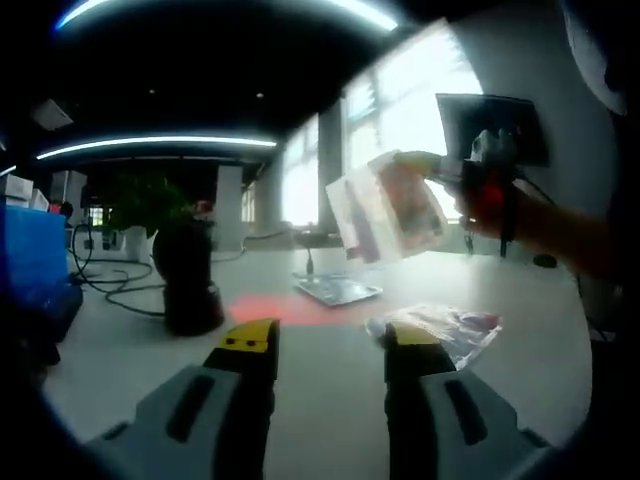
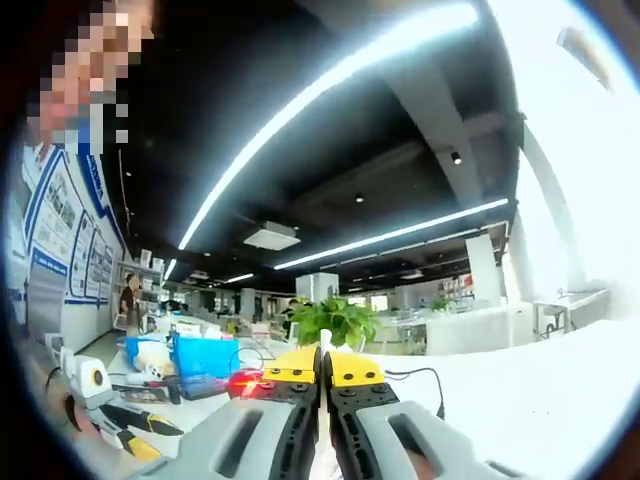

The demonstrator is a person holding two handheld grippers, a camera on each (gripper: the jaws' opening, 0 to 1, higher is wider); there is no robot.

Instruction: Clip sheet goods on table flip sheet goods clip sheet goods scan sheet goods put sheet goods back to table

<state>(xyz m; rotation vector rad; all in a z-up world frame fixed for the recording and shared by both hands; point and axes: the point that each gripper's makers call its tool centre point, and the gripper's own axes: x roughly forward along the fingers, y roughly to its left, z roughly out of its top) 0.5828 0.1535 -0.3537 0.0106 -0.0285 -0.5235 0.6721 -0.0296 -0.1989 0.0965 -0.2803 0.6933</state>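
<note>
Left gripper view: right claw point(image 1: 440, 168) pinches sheet pack point(image 1: 388, 212) aloft over table point(image 1: 330, 390); left claw point(image 1: 330, 345) open, empty. Pack looks light, floppy, slick; grip the edge.

My right gripper point(image 2: 322, 375) hides nearly all of the sheet pack, just a pale sliver between the tips. In the left gripper view the held pack point(image 1: 388, 208) at 1 o'clock is blurred, print unreadable. My arm's cut off at 3.
</note>
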